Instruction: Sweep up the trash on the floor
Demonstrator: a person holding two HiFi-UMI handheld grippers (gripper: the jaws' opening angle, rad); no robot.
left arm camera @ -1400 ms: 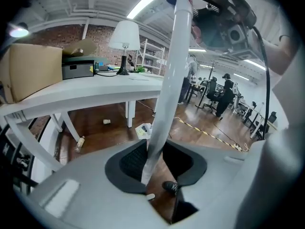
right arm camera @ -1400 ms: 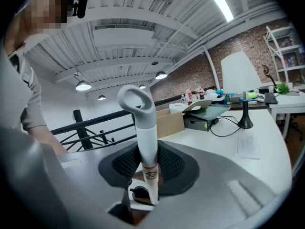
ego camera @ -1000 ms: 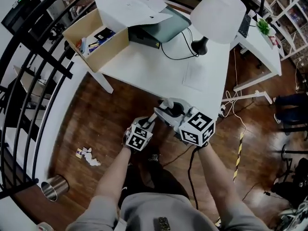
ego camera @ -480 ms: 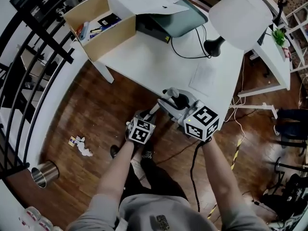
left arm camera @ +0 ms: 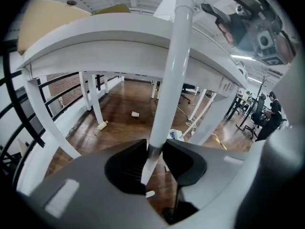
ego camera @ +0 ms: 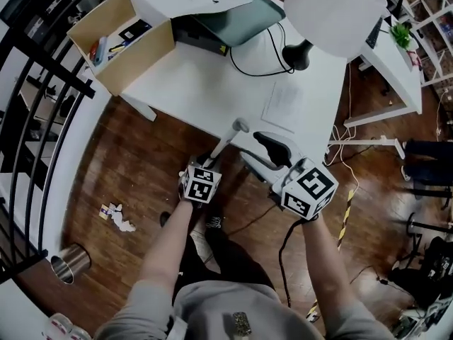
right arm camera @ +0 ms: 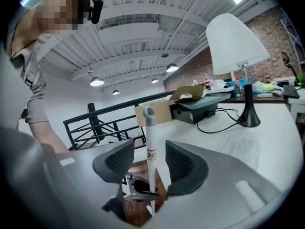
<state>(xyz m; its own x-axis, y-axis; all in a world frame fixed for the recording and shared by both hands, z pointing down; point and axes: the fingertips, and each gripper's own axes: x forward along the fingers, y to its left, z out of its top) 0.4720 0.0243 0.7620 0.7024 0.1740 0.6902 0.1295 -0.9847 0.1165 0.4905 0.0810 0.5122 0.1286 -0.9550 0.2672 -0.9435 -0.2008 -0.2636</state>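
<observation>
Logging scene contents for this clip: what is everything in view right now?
handle: one, white, at the table's near edge
trash: one small pile, white, on the wood floor, left
table: one, white, ahead
lamp: one, white shade, on the table
box: one, tan cardboard, table corner
can: one, metal, floor, far left
left gripper: grey, shut on the handle
right gripper: grey, jaws just opened, either side of the handle, not touching

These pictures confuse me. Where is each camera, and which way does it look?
Head view: on the head, looking down at desk and floor; both arms show.
Left gripper view: on left gripper, looking under desk; jaws clamp pole.
Right gripper view: on right gripper, facing lamp; jaws, just opened, straddle pole.
All share the pole.
</observation>
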